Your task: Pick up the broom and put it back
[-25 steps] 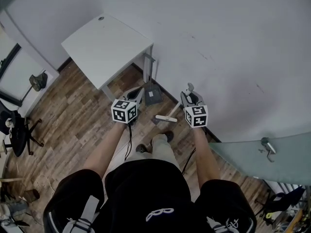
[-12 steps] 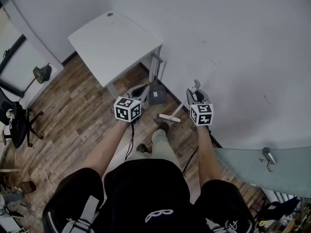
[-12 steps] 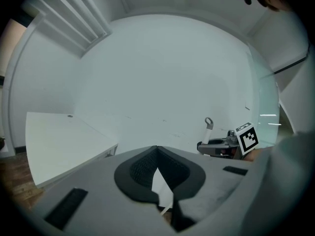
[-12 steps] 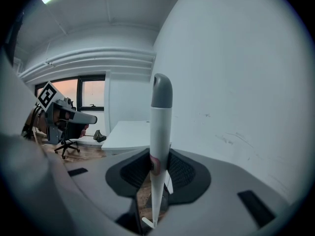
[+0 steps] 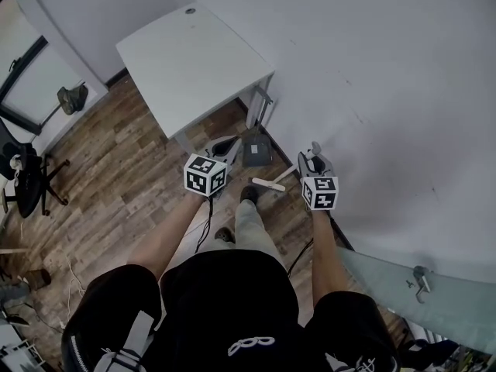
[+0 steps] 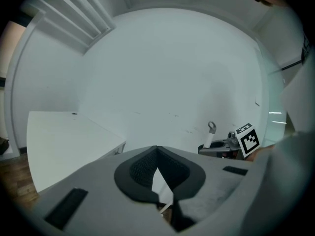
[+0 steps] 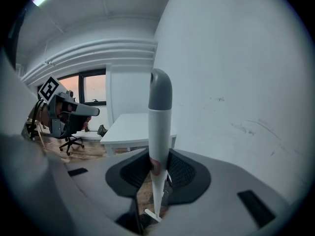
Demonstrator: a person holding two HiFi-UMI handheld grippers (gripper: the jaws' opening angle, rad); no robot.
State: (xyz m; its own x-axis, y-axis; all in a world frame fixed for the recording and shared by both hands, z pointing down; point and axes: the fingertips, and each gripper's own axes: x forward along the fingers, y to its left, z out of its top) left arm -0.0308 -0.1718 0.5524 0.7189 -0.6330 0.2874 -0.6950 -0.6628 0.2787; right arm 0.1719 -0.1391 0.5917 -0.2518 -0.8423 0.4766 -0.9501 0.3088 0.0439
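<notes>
Your right gripper (image 7: pixel 158 167) is clamped on the broom (image 7: pixel 160 117), its white handle upright between the pads just off the near corner of the white table (image 5: pixel 194 60). In the head view the gripper covers most of the shaft, leaving only the grey cap and a short white bar by your foot (image 5: pixel 249 194). Your left gripper (image 6: pixel 156 154) has its pads pressed together on nothing, and since a second ago both grippers and the broom have come nearer the table and the grey dustpan (image 5: pixel 256 152) by its leg.

Broom handle (image 7: pixel 160 117) (upright), clamped in tool (image 7: pixel 156 172)
</notes>
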